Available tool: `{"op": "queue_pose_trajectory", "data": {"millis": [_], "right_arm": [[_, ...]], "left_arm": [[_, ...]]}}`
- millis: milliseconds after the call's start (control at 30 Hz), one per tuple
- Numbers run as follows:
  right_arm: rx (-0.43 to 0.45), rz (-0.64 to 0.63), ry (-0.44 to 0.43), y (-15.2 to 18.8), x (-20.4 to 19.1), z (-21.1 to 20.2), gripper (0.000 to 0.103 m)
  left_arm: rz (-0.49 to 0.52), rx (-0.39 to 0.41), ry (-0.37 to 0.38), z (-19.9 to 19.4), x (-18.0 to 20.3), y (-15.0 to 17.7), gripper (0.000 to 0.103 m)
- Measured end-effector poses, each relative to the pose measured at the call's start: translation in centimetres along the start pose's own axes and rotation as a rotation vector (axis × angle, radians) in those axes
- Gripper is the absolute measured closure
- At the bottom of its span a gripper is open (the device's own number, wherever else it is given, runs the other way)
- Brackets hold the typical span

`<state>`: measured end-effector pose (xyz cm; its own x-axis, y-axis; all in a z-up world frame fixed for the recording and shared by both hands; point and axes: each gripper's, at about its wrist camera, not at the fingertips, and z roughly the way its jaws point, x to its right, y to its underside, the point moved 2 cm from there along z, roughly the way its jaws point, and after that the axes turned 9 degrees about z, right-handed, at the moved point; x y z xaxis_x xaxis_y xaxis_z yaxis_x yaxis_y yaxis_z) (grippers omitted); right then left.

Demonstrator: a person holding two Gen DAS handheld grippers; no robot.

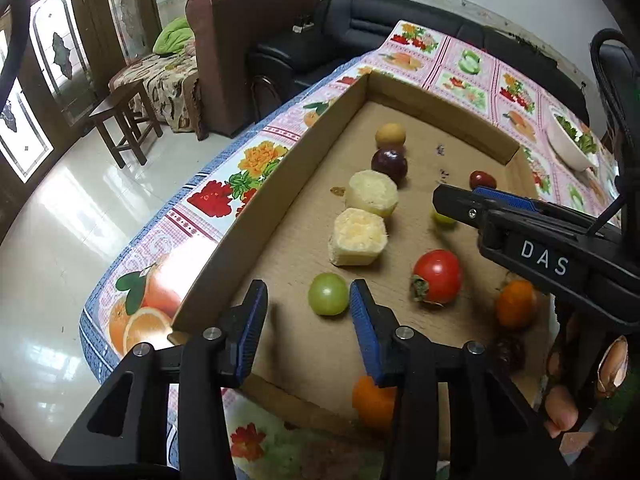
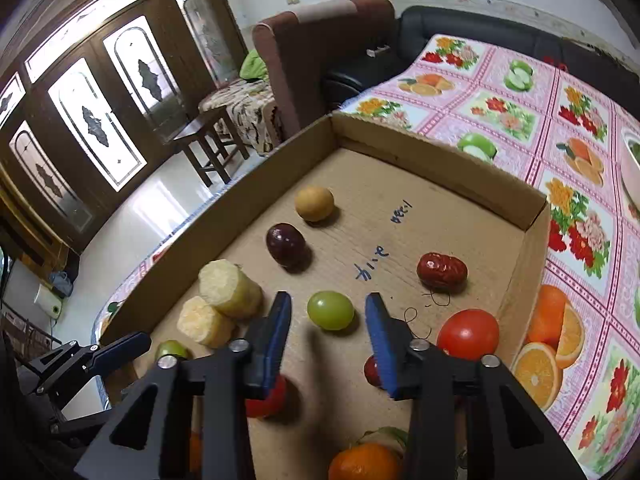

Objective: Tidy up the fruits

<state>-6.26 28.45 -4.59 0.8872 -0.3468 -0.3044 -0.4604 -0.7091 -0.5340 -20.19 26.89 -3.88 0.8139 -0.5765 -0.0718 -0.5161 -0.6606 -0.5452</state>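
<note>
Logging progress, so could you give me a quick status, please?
Both grippers open, empty. Right gripper lined up on green grape in cardboard box. Nothing blocking.

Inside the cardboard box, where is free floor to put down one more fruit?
Bare cardboard lies at the far right of the cardboard box, between the far wall, the red date and the brown round fruit. The near half is crowded, around the green grape and tomato.

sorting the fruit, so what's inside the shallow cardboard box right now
Loose on the floor of the shallow cardboard box: a green grape, a red tomato, a wrinkled red date, a dark purple fruit and two pale yellow cut chunks. The grippers hide part of the near floor.
</note>
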Motion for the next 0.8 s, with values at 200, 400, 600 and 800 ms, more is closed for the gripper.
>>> {"op": "queue_pose_trajectory", "data": {"millis": [200, 400, 600, 800], "right_arm": [[0.014, -0.025, -0.016, 0.1, 0.1, -1.5, 0.059], [0.012, -0.046, -0.062, 0.6, 0.4, -3.3, 0.059], [0.029, -0.12, -0.105, 1.9, 0.2, -6.0, 0.047], [0.045, -0.207, -0.124, 3.2, 0.6, -8.4, 0.034]], "left_arm": [[0.012, 0.018, 0.004, -1.2, 0.5, 0.8, 0.056], [0.038, 0.036, -0.019, -2.7, 1.0, 1.5, 0.056], [0.054, 0.052, -0.026, -4.2, 1.4, 2.6, 0.056], [0.073, 0.064, -0.052, -5.7, 1.9, 3.7, 0.054]]}}
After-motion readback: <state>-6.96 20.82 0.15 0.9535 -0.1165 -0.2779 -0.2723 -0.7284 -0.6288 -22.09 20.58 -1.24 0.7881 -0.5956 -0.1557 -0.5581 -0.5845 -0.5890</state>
